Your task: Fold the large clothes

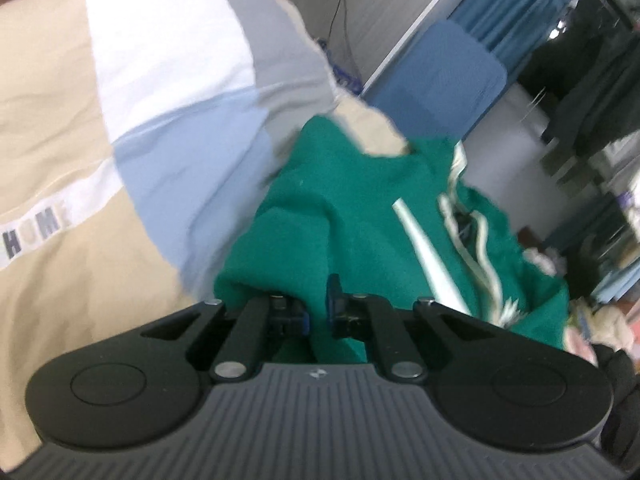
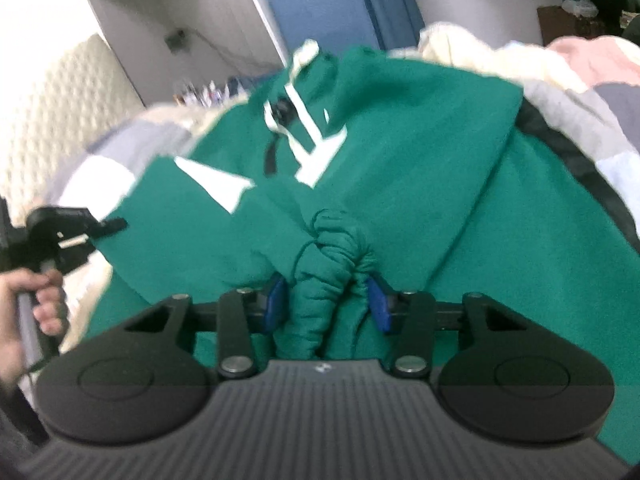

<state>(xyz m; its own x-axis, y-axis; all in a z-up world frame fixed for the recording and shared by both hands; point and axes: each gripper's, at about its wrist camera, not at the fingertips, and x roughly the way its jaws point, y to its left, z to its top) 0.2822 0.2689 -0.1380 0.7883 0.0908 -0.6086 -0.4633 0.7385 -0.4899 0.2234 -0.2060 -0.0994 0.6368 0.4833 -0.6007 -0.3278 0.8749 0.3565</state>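
In the left wrist view, the left gripper (image 1: 318, 314) had its blue-padded fingers drawn close on a fold of the green fleece hooded sweatshirt (image 1: 340, 208), which bulged straight ahead of it. Just beyond and to the left lay a beige, white and pale-blue patchwork bedcover with the word HOME (image 1: 80, 120) under the garment; a white drawstring (image 1: 424, 252) ran ahead to the right.

In the right wrist view, the right gripper (image 2: 326, 300) clamped a bunched, ribbed cuff of the green sweatshirt (image 2: 420, 168) between its blue pads, the body of the garment spreading ahead with white lettering (image 2: 312, 144). Far to the left, the person's hand (image 2: 28, 304) held the other tool.

The fleece looked soft, thick and fairly light, likely to sag and drag; seams, cuffs and hem would probably give the firmest hold
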